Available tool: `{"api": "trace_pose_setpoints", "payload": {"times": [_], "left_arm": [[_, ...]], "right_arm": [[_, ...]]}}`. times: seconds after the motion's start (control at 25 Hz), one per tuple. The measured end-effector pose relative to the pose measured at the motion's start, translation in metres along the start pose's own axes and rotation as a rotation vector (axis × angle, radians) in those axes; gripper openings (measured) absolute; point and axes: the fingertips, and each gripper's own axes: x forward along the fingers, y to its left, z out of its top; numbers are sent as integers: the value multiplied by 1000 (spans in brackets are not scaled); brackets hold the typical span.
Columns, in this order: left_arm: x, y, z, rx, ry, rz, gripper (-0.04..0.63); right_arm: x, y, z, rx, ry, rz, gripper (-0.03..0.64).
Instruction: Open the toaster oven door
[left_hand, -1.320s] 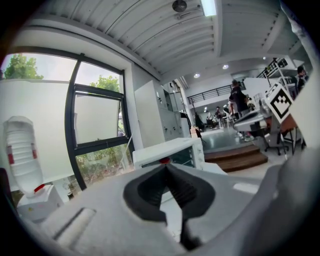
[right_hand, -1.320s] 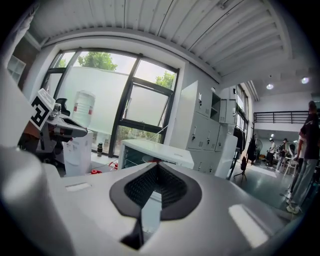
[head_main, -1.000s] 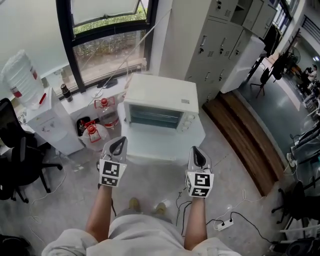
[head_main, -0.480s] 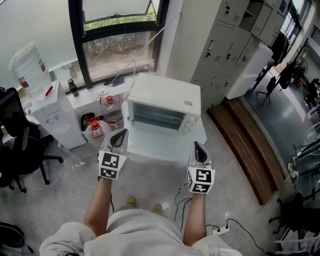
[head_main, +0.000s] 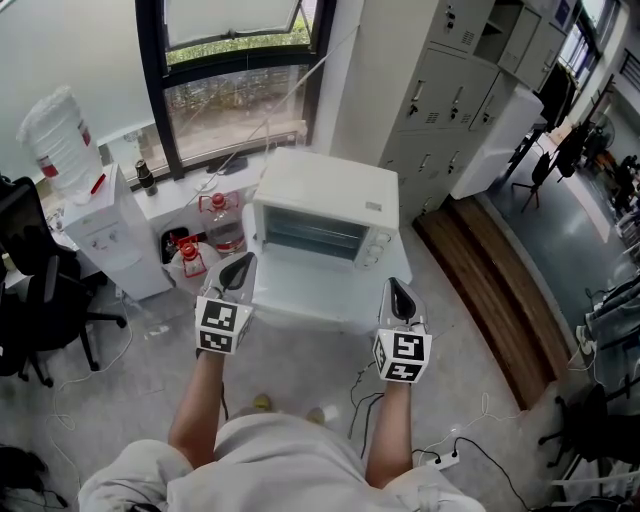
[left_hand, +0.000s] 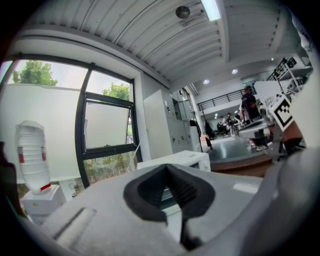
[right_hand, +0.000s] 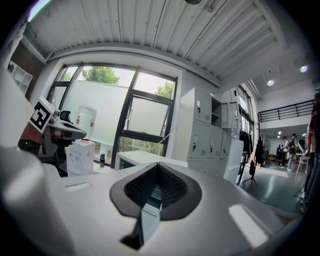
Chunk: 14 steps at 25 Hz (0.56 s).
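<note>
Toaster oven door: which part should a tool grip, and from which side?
Probably the door's top edge, where a handle seems to run above the glass window. Come from the front, the person's side: the door faces that way, shut, knobs to its right.

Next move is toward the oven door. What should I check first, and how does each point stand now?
1. The oven door is closed and ready to be opened: ok, it looks shut.
2. The left gripper is empty: ok, jaws together on nothing.
3. The right gripper is empty: ok, jaws together on nothing.
4. The jaws are far enough apart for the door handle: not ok, both are shut.
5. The position of the door handle is known: cannot tell, no view shows it clearly.
6. Both grippers are short of the oven: ok, neither touches it.
</note>
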Motion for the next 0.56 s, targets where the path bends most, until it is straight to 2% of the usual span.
{"api": "trace_pose_setpoints", "payload": {"times": [0.56], "left_arm": [[-7,10,6,-33,-28,11,-2]], "right_arm": [[-3,5,8,3,-21,-3,2]]}}
